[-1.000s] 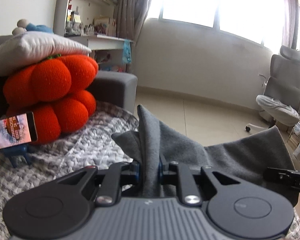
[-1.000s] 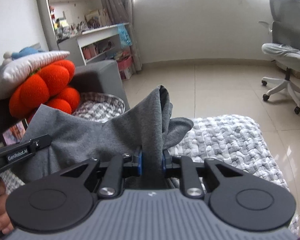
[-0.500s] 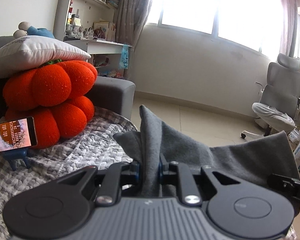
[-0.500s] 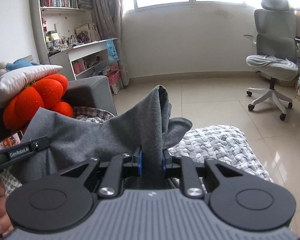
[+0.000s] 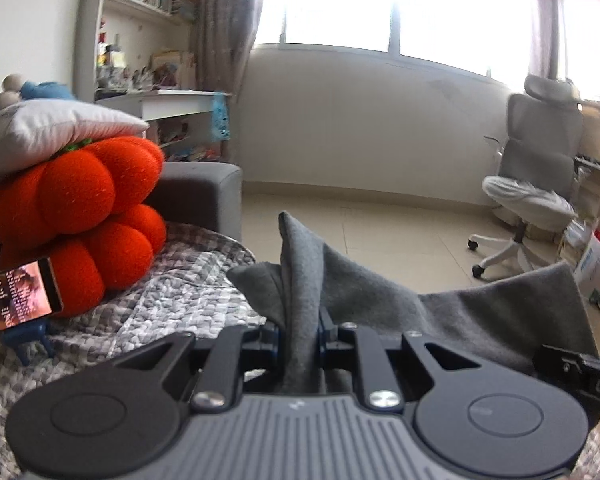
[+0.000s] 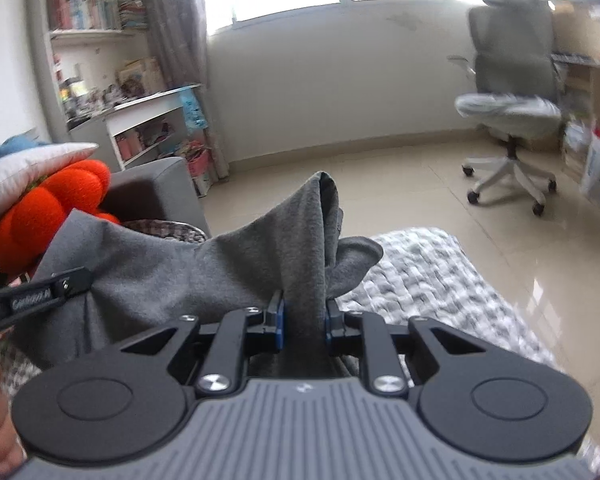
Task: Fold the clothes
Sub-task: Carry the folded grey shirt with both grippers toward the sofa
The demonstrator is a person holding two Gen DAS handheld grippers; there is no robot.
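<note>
A grey garment (image 5: 452, 308) hangs stretched between both grippers above a grey-and-white quilted cover (image 5: 160, 288). My left gripper (image 5: 299, 330) is shut on one bunched corner, which sticks up between its pads. My right gripper (image 6: 303, 320) is shut on the other corner of the same grey garment (image 6: 172, 276). The right gripper's tip shows at the right edge of the left wrist view, and the left gripper's tip at the left edge of the right wrist view. The cloth below the jaws is hidden.
Orange pumpkin cushions (image 5: 72, 216) under a white pillow (image 5: 52, 132) sit at the left on a grey sofa arm (image 5: 204, 196). A phone on a small blue stand (image 5: 16, 304) is beside them. An office chair (image 6: 508, 120) stands on the tiled floor, shelves at the back left.
Both views have tilted up, showing more of the window and room. The right gripper shifted sideways with its corner. Both grips on the garment are unchanged.
</note>
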